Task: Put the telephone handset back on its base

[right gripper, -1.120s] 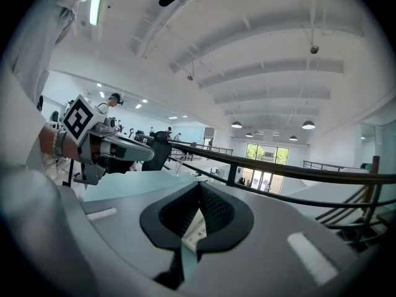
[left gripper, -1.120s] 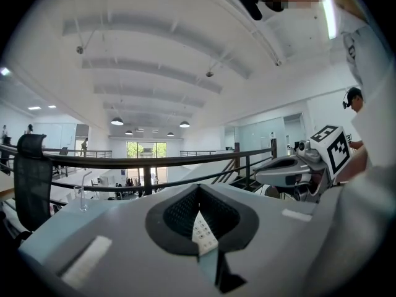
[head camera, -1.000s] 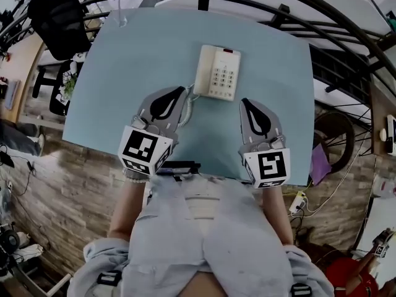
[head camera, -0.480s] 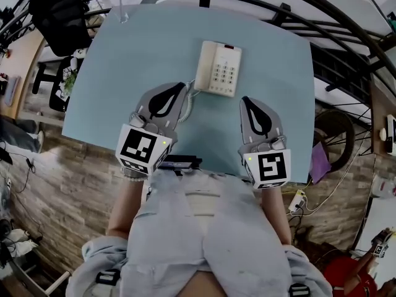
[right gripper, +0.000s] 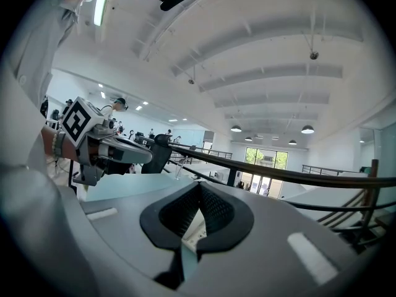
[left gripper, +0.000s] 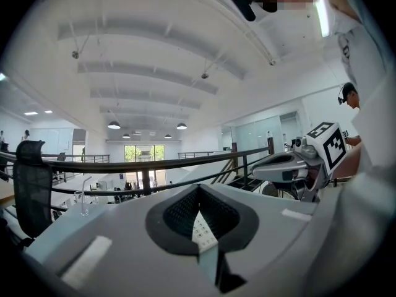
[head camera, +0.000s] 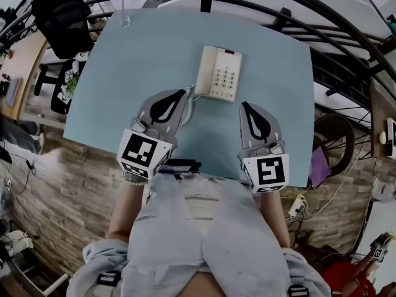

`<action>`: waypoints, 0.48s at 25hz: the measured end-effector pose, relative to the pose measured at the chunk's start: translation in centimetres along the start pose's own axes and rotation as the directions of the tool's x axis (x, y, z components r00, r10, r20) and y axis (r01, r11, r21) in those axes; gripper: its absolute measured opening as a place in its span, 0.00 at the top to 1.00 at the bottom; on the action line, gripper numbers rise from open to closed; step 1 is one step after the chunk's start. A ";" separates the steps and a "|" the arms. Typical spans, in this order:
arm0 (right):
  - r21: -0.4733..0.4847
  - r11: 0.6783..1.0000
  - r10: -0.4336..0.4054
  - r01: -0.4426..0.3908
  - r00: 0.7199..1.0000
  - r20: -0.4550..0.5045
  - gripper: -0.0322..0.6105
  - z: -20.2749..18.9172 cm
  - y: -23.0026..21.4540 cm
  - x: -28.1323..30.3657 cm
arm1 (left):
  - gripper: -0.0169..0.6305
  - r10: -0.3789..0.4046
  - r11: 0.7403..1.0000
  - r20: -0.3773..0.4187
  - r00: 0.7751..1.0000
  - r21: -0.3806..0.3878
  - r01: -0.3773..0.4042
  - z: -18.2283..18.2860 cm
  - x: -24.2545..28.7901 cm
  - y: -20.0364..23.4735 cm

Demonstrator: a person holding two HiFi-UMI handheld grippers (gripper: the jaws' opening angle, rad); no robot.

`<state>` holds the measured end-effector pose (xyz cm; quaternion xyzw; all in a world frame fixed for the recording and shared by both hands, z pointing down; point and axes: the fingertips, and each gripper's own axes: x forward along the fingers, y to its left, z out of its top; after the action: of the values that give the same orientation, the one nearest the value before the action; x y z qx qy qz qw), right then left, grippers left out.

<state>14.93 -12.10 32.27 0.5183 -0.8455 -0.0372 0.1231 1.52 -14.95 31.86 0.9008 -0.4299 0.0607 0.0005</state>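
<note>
A cream telephone (head camera: pixel 218 73) with a keypad lies on the light blue table (head camera: pixel 142 48), its handset resting along the left side of the base. A coiled cord (head camera: pixel 189 107) runs from its near left corner toward me. My left gripper (head camera: pixel 180 94) hovers just short of the phone's near left corner, jaws shut and empty. My right gripper (head camera: pixel 245 104) sits just short of the near right corner, also shut and empty. The left gripper view (left gripper: pixel 199 189) shows a sliver of the keypad (left gripper: pixel 201 229) through the shut jaws. A pale sliver also shows through my right gripper (right gripper: pixel 199 185).
A clear glass (head camera: pixel 125 18) stands at the table's far left corner. A black railing (head camera: pixel 281 12) curves behind the table, and a black office chair (head camera: pixel 59 17) stands at the far left. The table's near edge (head camera: pixel 204 166) runs under my wrists.
</note>
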 end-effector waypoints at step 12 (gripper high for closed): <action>-0.001 1.000 0.001 -0.001 1.000 -0.002 0.94 0.0 0.1 0.7 | 0.97 -0.006 1.000 -0.008 1.000 -0.015 0.006 -0.4 0.3 0.4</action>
<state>14.57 -12.69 32.42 0.5177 -0.8457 -0.0371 0.1241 1.33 -15.46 32.27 0.9017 -0.4278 0.0610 0.0093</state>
